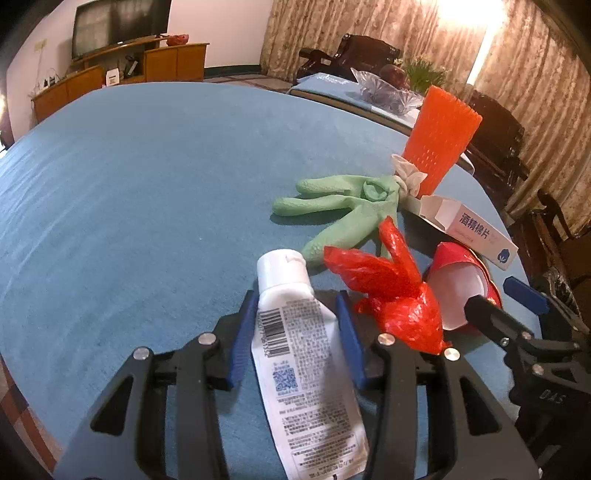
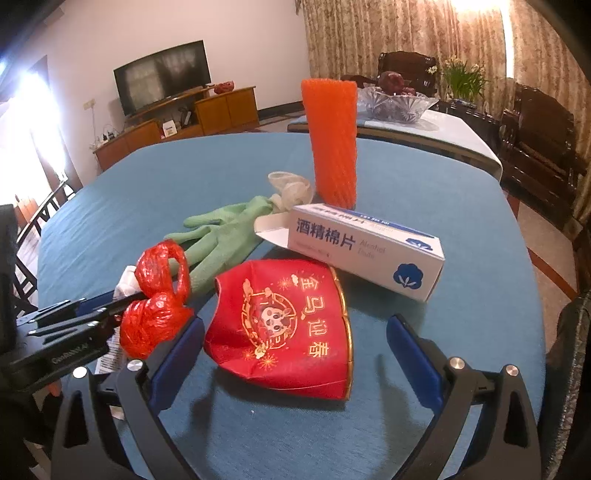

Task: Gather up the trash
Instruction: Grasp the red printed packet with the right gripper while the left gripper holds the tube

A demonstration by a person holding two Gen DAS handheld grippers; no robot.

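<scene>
Right gripper [image 2: 295, 343] spread, straddling red cup [image 2: 284, 328] (crushed).

Blue table [image 2: 480, 332] – glove [image 2: 221, 236], box [image 2: 365, 247], cup [image 2: 284, 325], tube [image 1: 303, 362], bag [image 1: 391, 295].

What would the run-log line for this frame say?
left gripper: straddling white tube, not clamped | right gripper: open around red paper cup | uncollected: green glove, alcohol pad box

A lived-in family sitting room. A dark flat television [image 2: 162, 75] stands on a long wooden cabinet [image 2: 177, 123] against the white wall, heavy patterned curtains [image 2: 399, 33] cover the windows, and dark carved wooden armchairs [image 2: 543, 136] ring a side table carrying a cut-glass fruit bowl [image 2: 397, 103] and a potted plant [image 2: 463, 79].
</scene>
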